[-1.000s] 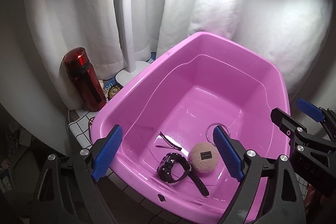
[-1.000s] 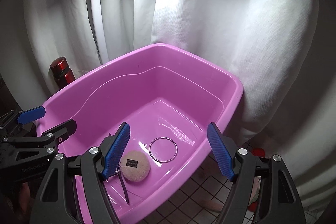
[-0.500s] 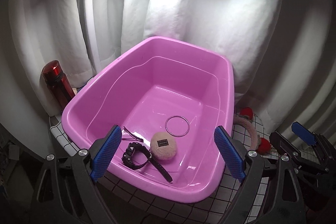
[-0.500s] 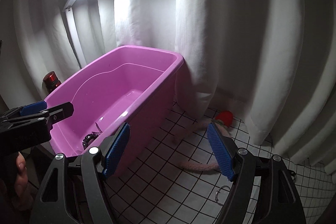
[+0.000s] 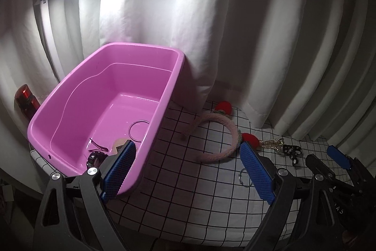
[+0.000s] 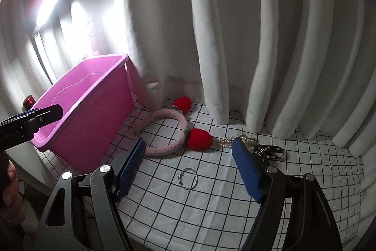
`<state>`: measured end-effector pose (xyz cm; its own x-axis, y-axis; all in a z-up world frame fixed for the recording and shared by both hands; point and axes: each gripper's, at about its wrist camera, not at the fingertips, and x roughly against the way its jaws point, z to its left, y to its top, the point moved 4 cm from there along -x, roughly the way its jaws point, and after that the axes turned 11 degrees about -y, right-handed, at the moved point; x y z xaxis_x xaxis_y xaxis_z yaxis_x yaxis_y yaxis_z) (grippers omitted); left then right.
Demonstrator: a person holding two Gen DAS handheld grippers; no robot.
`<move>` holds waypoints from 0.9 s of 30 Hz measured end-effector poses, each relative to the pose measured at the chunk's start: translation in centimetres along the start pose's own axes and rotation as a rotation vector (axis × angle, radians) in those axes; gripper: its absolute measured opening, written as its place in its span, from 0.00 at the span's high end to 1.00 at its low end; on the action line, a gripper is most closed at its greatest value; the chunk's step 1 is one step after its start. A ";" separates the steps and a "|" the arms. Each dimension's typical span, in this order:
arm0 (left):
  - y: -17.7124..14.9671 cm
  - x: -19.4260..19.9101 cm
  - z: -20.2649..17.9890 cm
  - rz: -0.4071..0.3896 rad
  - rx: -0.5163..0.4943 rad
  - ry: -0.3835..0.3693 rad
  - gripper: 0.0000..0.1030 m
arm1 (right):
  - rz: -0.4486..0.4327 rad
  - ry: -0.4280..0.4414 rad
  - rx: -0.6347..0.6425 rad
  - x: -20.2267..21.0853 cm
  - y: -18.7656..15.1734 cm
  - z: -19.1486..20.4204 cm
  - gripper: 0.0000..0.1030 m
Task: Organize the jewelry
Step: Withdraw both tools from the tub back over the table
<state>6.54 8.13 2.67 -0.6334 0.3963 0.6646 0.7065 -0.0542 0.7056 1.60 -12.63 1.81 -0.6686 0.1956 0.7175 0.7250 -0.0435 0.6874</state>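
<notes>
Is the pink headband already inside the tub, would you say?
No, the headband lies on the checked cloth beside the tub, outside it.

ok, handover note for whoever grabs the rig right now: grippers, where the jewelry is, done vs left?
Left gripper: open, empty, over the near right corner of the pink plastic tub.
Right gripper: open, empty, over the small silver ring bracelet.
Done, in the tub: thin silver bangle, black wristwatch, dark hair clip, round beige puff, partly hidden.
Left, on the checked cloth: silver ring bracelet, pink knitted headband with red pompoms, pearl-and-gold piece, black clip.
Likely next: the ring bracelet.
</notes>
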 end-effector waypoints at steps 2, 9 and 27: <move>-0.2 -0.1 -1.0 0.003 -0.011 -0.010 0.14 | 0.008 -0.014 -0.018 0.1 -0.7 -1.6 0.30; -0.9 -0.6 -4.5 0.013 -0.043 -0.022 0.13 | 0.021 -0.050 -0.070 0.4 -2.3 -5.9 0.29; -4.2 -6.1 -9.5 0.135 -0.070 0.003 0.13 | 0.072 -0.068 -0.105 -1.8 -4.1 -11.1 0.29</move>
<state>4.41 -2.78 -1.96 -0.5350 0.3779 0.7556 0.7617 -0.1712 0.6249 -2.04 -23.71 -1.03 -0.6002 0.2537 0.7585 0.7470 -0.1613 0.6450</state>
